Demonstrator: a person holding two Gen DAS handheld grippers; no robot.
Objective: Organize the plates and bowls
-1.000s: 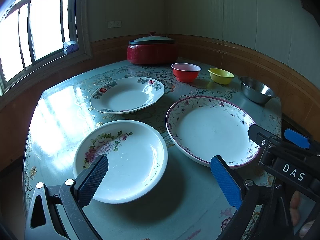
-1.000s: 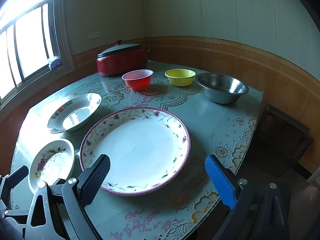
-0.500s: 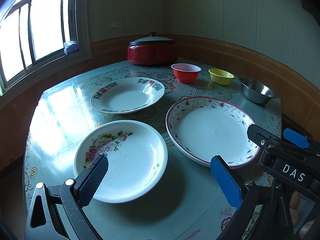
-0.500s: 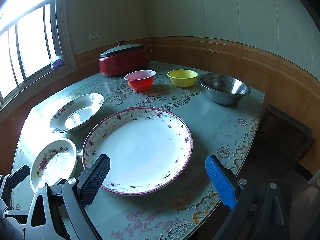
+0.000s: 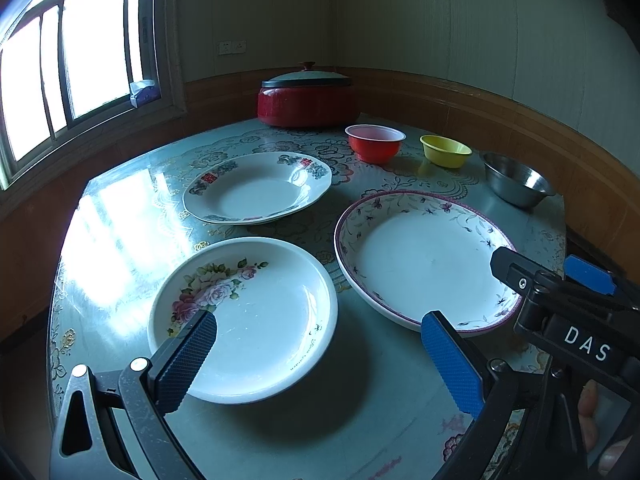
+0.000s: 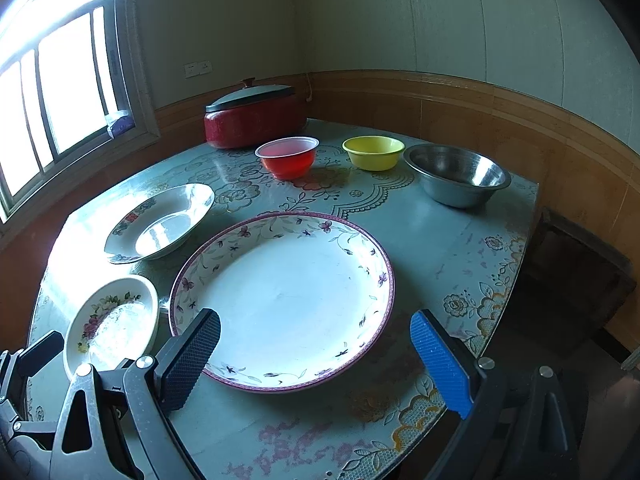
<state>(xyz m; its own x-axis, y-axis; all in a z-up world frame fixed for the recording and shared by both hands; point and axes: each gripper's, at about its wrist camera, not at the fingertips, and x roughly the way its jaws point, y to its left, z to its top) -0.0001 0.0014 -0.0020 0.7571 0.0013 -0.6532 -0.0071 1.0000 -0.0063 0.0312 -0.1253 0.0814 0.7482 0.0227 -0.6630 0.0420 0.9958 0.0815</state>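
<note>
Three plates lie apart on the table: a rose-patterned plate (image 5: 256,316) (image 6: 112,324) nearest, a big purple-rimmed floral plate (image 5: 424,256) (image 6: 284,296) to its right, and a scalloped plate (image 5: 256,188) (image 6: 160,228) farther back. Behind them stand a red bowl (image 5: 374,142) (image 6: 288,156), a yellow bowl (image 5: 445,151) (image 6: 374,152) and a steel bowl (image 5: 516,178) (image 6: 458,174). My left gripper (image 5: 316,354) hovers open over the rose plate's near edge. Open as well, my right gripper (image 6: 316,360) hangs over the near edge of the big floral plate. Neither holds anything.
A red lidded pot (image 5: 306,96) (image 6: 252,114) sits at the back of the table (image 5: 120,216). A window (image 5: 72,64) is on the left wall. The table's right edge (image 6: 516,264) drops to a dark wooden stool (image 6: 580,276). A person's fingers (image 5: 588,400) show under the right gripper.
Both views shifted slightly, the right gripper lifting a little. The plates and bowls have not moved and both grippers stay open.
</note>
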